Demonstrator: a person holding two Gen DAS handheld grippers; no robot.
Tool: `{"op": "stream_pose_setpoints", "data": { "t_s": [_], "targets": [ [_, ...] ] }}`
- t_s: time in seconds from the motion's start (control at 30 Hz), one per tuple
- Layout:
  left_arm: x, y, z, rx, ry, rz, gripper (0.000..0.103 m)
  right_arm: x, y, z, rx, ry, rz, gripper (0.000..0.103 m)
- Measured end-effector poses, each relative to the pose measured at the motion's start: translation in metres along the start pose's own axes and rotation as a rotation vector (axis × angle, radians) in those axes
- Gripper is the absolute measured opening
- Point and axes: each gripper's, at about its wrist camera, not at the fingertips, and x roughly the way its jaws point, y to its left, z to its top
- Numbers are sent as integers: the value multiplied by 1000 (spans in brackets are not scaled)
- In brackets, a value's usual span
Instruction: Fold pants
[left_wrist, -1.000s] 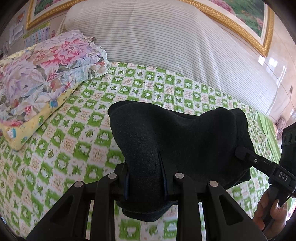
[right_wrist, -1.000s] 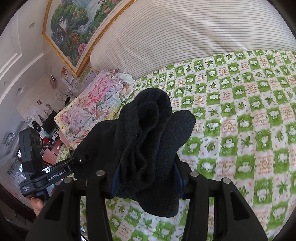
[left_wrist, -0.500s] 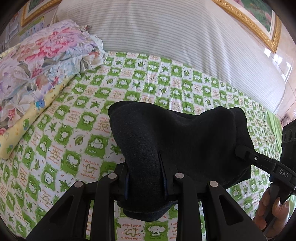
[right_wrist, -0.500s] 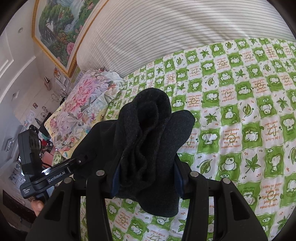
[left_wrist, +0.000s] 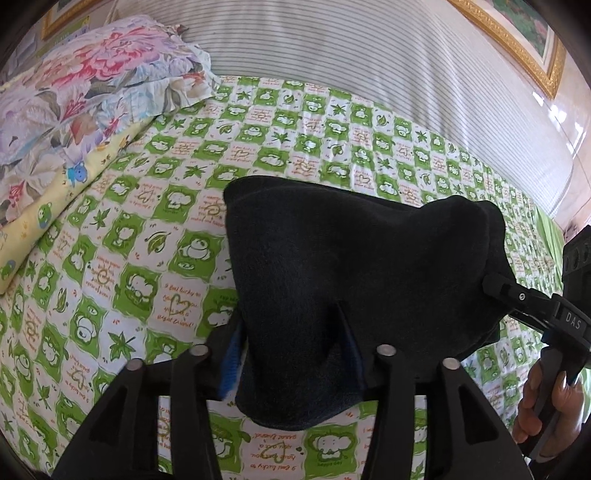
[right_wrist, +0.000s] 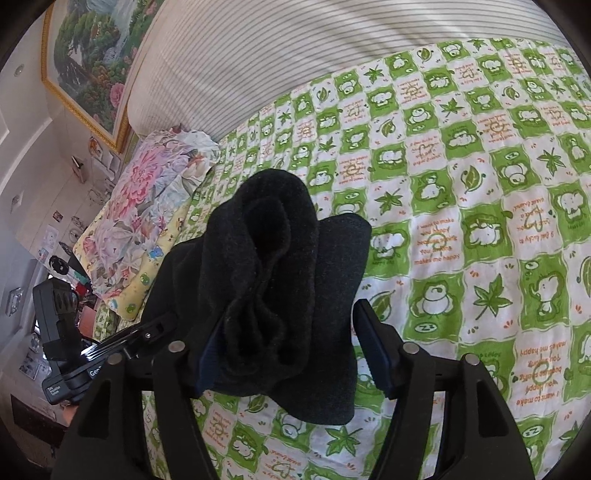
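Observation:
The black pants (left_wrist: 351, 266) hang bunched between both grippers above the green checked bed sheet (left_wrist: 155, 229). My left gripper (left_wrist: 291, 354) is shut on one edge of the pants; the cloth covers most of its fingers. My right gripper (right_wrist: 288, 347) is shut on a thick folded bundle of the pants (right_wrist: 273, 280), which rises in front of the camera. The right gripper also shows at the right edge of the left wrist view (left_wrist: 532, 314), and the left gripper shows at the left of the right wrist view (right_wrist: 122, 343).
A floral pillow (left_wrist: 74, 88) on a yellow one lies at the bed's left side, also in the right wrist view (right_wrist: 147, 206). A striped padded headboard (left_wrist: 369, 74) stands behind the bed. A framed painting (right_wrist: 88, 62) hangs on the wall. The sheet (right_wrist: 480, 221) spreads to the right.
Both grippers have tilted down and moved lower toward the bed with the pants still held. The sheet now looks larger and closer in both views.

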Motion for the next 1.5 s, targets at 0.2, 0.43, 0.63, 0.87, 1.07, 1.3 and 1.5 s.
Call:
{"op": "stream_pose_setpoints", "data": {
  "t_s": [0.2,0.43,0.63,0.87,1.07,1.3,1.5],
  "targets": [
    [3,0,-2,18,-1,2,61,1,-12,-2,4,-3,-37,77],
    [-4,-1,-3,28,-3,8,63,-1,-10,-4,21,8,-25,80],
    [-16,-4,-12,49,-12,8,77,-12,4,-10,-3,25,-29,86],
    [-28,-10,-25,89,-14,39,80,-31,22,-21,-91,27,-35,94],
    [-35,-12,-33,118,-22,80,80,-41,44,-32,-267,34,-99,99],
    [-45,-19,-38,166,-55,138,81,-43,59,-42,-382,45,-131,100],
    [-51,-18,-42,179,-60,157,82,-41,70,-47,-448,55,-134,100]
  ]
}}
